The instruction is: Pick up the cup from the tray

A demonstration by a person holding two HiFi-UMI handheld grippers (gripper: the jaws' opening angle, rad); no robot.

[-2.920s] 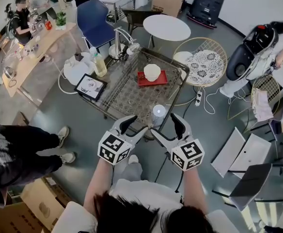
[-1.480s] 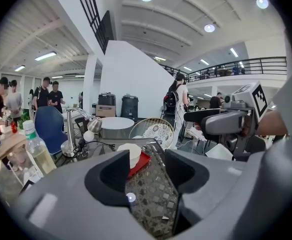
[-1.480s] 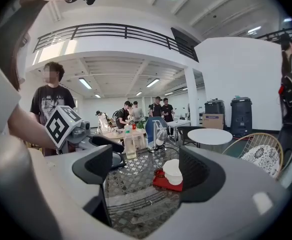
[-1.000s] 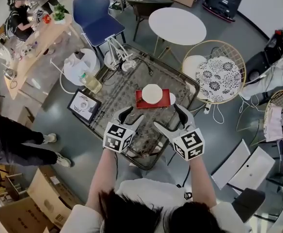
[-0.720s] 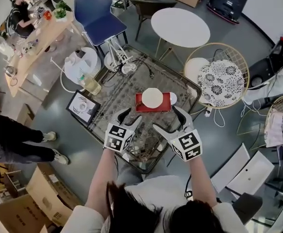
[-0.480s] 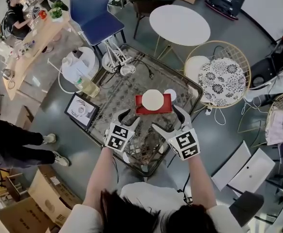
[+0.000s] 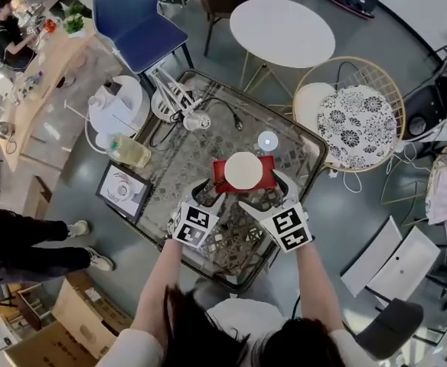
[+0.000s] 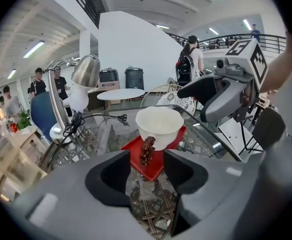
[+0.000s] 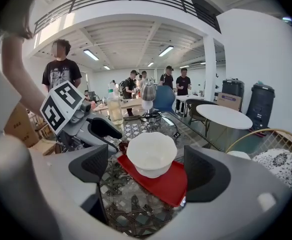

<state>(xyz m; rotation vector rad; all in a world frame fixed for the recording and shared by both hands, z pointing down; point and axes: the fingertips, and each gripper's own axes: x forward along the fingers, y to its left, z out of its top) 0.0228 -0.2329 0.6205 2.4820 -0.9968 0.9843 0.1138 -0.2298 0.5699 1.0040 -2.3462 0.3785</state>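
White and wavy-rimmed, the cup (image 7: 243,170) is seen upright on the red tray (image 7: 268,168), which is set on the glass-topped woven table (image 7: 176,159). A small brown object (image 8: 147,150) is seen on the tray just beside the cup. The left gripper (image 7: 210,195) and right gripper (image 7: 267,195) are held near the tray's edge, each with its jaws spread apart and nothing clasped.

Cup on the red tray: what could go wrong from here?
1. The cup is wide with a flared rim; the open right gripper might pinch it off-centre and tip it.
2. The left gripper, also open, points at the same cup; the two could collide.
3. The red tray lies on a glass table and may slide if nudged.
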